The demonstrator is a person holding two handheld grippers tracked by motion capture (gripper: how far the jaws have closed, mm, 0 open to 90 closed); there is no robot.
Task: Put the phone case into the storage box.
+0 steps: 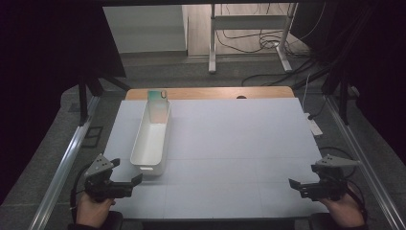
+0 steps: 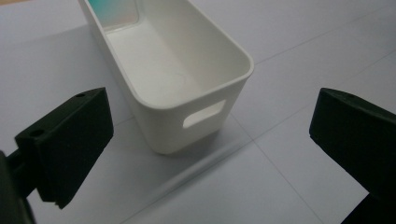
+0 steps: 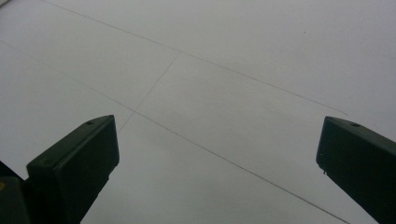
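A long white bin (image 1: 152,136) lies lengthwise on the left half of the white table, and a greenish flat packet (image 1: 157,104) stands inside its far end. My left gripper (image 1: 135,180) is at the table's near left corner, just short of the bin's near end, and it is open with nothing between its fingers. The left gripper view looks at the bin (image 2: 177,79) with its handle slot, and the packet (image 2: 114,11) is at the top. At the near right corner my right gripper (image 1: 293,184) is open over bare table (image 3: 224,93).
The wooden table edge (image 1: 210,93) runs along the far side. A metal rail (image 1: 62,163) borders the left and another (image 1: 364,158) the right. Cables and a stand's legs (image 1: 249,43) lie on the floor beyond the table.
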